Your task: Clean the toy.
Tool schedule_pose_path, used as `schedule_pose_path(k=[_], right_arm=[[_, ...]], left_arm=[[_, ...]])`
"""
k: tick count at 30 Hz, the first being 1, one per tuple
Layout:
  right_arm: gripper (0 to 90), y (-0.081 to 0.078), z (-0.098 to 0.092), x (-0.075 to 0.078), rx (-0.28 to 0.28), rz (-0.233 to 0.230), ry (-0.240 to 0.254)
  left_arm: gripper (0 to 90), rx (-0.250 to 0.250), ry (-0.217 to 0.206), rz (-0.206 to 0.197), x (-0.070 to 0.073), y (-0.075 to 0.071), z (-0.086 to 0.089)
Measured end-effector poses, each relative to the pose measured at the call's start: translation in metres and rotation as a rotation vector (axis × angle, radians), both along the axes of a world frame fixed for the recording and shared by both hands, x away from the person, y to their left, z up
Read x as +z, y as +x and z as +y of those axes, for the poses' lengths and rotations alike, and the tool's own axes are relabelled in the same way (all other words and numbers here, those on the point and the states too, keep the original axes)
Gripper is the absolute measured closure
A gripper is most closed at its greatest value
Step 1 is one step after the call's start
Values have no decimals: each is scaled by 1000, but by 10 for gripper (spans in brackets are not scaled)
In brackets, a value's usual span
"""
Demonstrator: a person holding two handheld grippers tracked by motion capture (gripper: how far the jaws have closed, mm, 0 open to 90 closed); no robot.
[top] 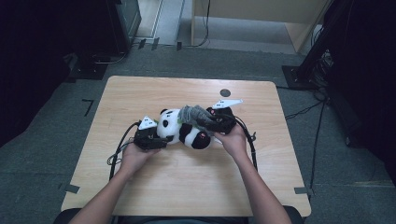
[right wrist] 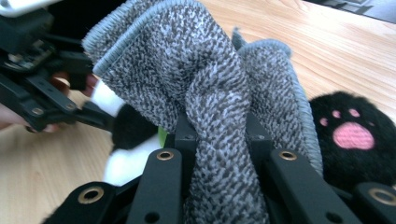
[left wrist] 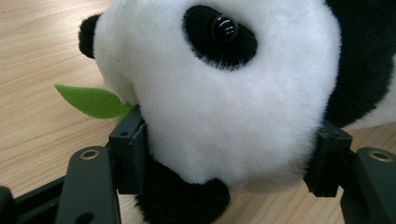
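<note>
A black and white plush panda (top: 180,129) lies on its side in the middle of the wooden table (top: 187,186). My left gripper (top: 160,136) is shut on its head: in the left gripper view both pads squeeze the white fur (left wrist: 224,93) from either side, my left gripper (left wrist: 229,161) low in the frame. A green felt leaf (left wrist: 93,100) sticks out by the panda's mouth. My right gripper (top: 211,122) is shut on a grey knitted cloth (top: 194,113) held over the panda's body. In the right gripper view the cloth (right wrist: 205,88) bunches up between the jaws of my right gripper (right wrist: 219,135), beside a black paw with pink pads (right wrist: 352,135).
A small dark round hole (top: 225,92) sits near the table's far edge. Cables trail from both grippers along the table (top: 116,154). Beyond the table stand a wooden cabinet (top: 261,18) and dark equipment stands (top: 317,56) on the grey floor.
</note>
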State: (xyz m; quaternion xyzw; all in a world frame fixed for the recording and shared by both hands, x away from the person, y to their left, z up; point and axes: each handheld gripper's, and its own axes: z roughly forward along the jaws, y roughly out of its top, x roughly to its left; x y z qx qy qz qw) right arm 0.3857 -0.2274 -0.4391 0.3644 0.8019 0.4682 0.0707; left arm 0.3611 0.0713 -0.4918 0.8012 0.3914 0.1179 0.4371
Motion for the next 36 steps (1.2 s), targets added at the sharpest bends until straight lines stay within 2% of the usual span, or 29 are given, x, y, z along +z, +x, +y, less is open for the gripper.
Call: schedule_pose_path(k=[6, 8, 11, 17, 21, 26, 31, 36], right_arm=[[752, -1, -10, -7, -28, 8, 13], [754, -1, -15, -10, -41, 22, 23], [756, -2, -23, -14, -58, 46, 45], [767, -5, -36, -20, -100, 58, 30], [768, -5, -44, -26, -117, 92, 58], [770, -7, -50, -30, -135, 105, 38], [770, -5, -56, -37, -148, 129, 50], [770, -5, -58, -41, -160, 132, 31]], left_arm=[[316, 5, -7, 22, 1, 2, 0], [319, 9, -11, 40, 2, 3, -1], [319, 7, -15, 46, 3, 5, 0], [320, 5, -36, 60, 3, 8, 1], [320, 1, -41, 66, 4, 10, 1], [320, -1, -47, 77, 5, 12, 2], [320, 1, -59, 79, 5, 14, 3], [319, 4, -66, 87, 6, 15, 3]])
